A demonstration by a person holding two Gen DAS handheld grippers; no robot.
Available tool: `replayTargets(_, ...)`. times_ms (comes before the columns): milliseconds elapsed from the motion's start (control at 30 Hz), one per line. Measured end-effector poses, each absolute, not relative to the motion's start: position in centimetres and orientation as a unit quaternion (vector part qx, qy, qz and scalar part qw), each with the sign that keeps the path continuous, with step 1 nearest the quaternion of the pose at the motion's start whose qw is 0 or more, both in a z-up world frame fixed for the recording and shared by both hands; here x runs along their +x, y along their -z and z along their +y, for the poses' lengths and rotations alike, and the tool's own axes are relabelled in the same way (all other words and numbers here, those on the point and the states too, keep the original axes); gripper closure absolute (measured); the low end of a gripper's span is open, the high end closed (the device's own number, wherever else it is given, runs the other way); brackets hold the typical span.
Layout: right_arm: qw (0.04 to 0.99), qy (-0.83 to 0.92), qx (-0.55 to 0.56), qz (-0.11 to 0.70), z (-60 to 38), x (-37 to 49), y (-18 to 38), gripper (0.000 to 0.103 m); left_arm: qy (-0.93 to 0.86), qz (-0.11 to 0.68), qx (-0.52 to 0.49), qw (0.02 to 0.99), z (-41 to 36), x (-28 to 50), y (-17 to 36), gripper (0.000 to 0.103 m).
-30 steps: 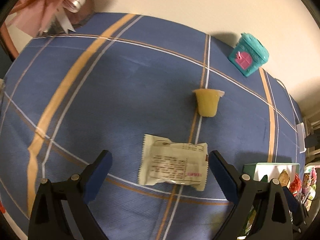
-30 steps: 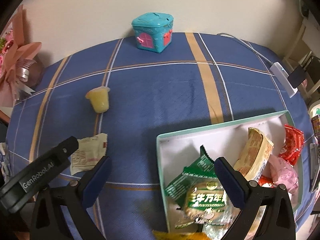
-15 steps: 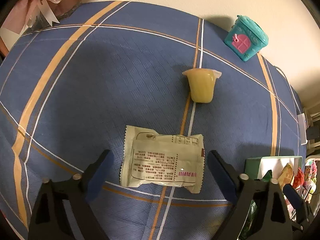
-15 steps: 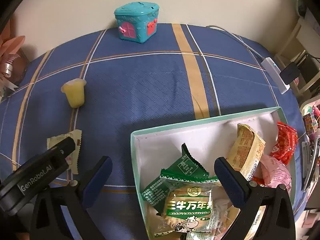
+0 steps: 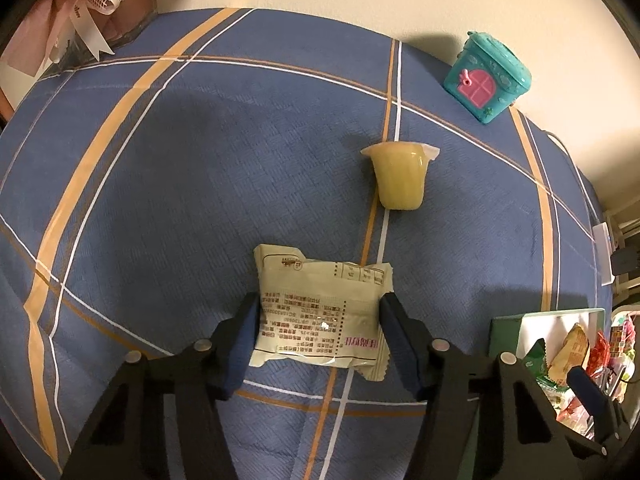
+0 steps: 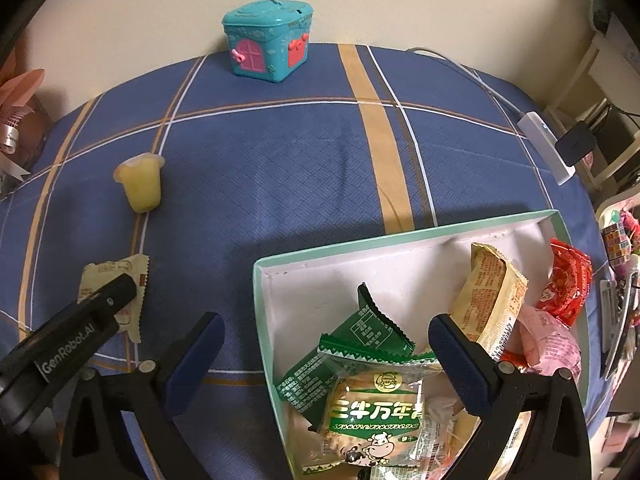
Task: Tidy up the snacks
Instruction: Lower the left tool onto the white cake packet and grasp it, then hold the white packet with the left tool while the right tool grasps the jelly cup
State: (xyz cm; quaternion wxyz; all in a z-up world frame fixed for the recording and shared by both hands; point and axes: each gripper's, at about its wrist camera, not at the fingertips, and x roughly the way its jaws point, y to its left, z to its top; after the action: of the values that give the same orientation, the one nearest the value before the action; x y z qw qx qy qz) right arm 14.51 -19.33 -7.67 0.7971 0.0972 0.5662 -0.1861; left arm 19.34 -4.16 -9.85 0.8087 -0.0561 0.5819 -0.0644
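as its pads close on the cream snack packet (image 5: 320, 316), the left gripper (image 5: 318, 336) readies a lift toward the right-hand box (image 6: 264, 304); right gripper (image 6: 326, 356) hovers open.

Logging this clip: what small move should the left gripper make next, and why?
Probably lift: the left gripper looks shut on the cream packet, which lies flat on the tablecloth. The box of snacks sits to its right.
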Motion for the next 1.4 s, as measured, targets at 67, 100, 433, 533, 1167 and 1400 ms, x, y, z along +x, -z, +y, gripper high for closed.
replayTargets(67,0.799,0.185,0.100,0.564,-19.1,14.5,7.6,0.000,0.067,0.581,-0.062,0.808,-4.0,19.5,9.9,0.042)
replayTargets(100,0.799,0.186,0.100,0.563,-19.0,14.4,7.5,0.000,0.068,0.581,-0.063,0.809,-4.0,19.5,9.9,0.042)
replayTargets(433,0.832,0.169,0.116,0.516,-18.1,14.5,5.1,0.000,0.066,0.558,-0.102,0.821,-0.6,20.1,8.6,0.043)
replayTargets(533,0.838,0.148,0.134,0.509,-17.8,15.2,4.6,0.000,0.062,0.546,-0.112,0.828,0.4,20.5,8.2,0.043)
replayTargets(1167,0.847,0.056,0.092,0.520,-11.9,25.8,5.1,0.011,0.030,0.480,-0.155,0.863,5.7,23.0,6.6,0.043)
replayTargets(1400,0.836,0.049,0.062,0.543,-11.1,27.4,6.7,0.019,0.023,0.485,-0.170,0.857,6.9,23.3,7.4,0.043)
